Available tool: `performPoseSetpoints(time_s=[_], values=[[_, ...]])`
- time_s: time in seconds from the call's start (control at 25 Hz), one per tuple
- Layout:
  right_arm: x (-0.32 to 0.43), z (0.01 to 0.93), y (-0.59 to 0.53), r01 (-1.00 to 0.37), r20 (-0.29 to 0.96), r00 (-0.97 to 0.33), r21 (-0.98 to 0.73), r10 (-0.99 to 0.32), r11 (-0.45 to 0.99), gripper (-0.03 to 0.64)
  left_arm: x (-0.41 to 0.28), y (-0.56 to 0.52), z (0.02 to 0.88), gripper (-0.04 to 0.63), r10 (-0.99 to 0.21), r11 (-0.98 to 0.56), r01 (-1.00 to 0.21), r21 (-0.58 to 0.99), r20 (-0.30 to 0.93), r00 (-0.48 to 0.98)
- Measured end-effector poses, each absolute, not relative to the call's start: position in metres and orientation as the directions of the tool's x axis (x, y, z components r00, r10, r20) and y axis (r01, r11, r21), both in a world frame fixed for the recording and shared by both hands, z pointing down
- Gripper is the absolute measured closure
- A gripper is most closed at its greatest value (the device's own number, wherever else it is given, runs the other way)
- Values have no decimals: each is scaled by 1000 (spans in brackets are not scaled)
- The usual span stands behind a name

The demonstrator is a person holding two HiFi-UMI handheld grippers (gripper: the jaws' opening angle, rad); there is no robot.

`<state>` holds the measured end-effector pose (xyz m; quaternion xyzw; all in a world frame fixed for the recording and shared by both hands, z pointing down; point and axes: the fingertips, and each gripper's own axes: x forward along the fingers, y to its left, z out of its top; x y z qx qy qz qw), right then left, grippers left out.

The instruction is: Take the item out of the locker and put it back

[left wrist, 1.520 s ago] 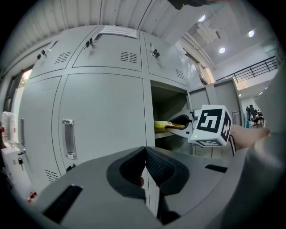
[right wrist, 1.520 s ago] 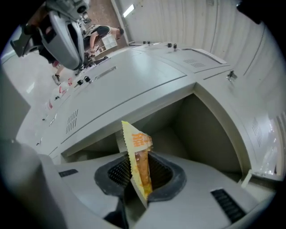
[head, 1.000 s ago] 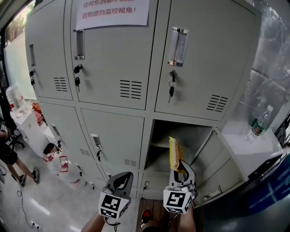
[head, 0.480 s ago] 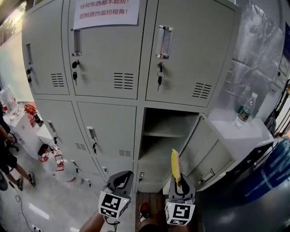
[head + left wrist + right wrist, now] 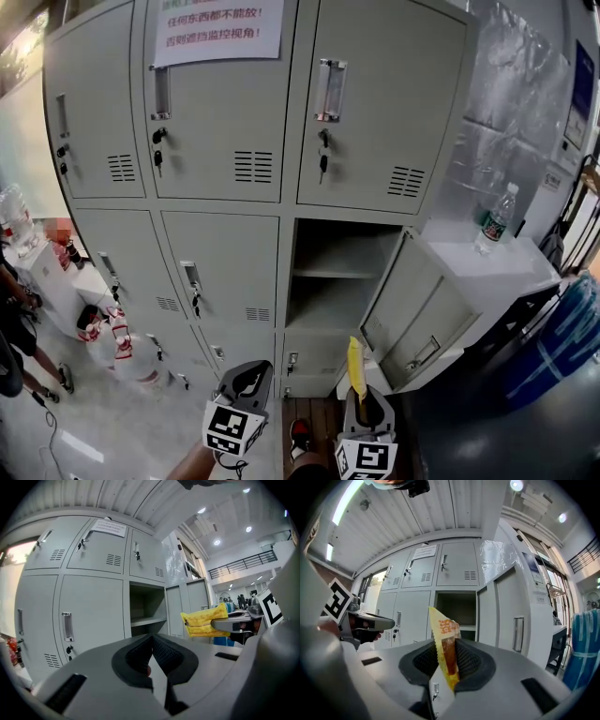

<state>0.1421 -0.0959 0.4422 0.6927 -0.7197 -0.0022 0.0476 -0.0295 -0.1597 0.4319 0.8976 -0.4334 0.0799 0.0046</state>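
Note:
A flat yellow snack packet (image 5: 353,366) stands upright and edge-on in my right gripper (image 5: 360,401), which is shut on its lower end. In the right gripper view the packet (image 5: 443,634) sits pinched between the dark pads of the right gripper (image 5: 445,657). It is out in front of and below the open locker compartment (image 5: 339,267), whose door (image 5: 419,317) swings out to the right. My left gripper (image 5: 246,382) hovers to the left of the packet, jaws together with nothing in them. From the left gripper (image 5: 151,654) view the packet (image 5: 202,622) shows at the right.
Closed grey locker doors (image 5: 220,272) with keys surround the open one. A paper notice (image 5: 223,23) hangs up top. A water bottle (image 5: 494,218) stands on a white cabinet (image 5: 487,262) at the right, with a blue bin (image 5: 572,328) below. A person (image 5: 14,323) is at the far left.
Both grippers have drawn back from the lockers. The right one has sunk in the picture and rolled, so the packet now stands edge-on below the open compartment.

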Motion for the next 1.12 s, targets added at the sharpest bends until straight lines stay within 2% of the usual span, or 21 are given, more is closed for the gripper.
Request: performPoseSetpoints(time_s=[0.36,1.12], values=[[137,455,-76,-999,113,-42,-15,-993,41,534,-32,-149,440,574,-770,-632,-773,-56,158,618],[139,457,-74,-999,111,-44,-6,-993,44,534,-34,-151,444,574,-782,-615,-787,-45,165,602]])
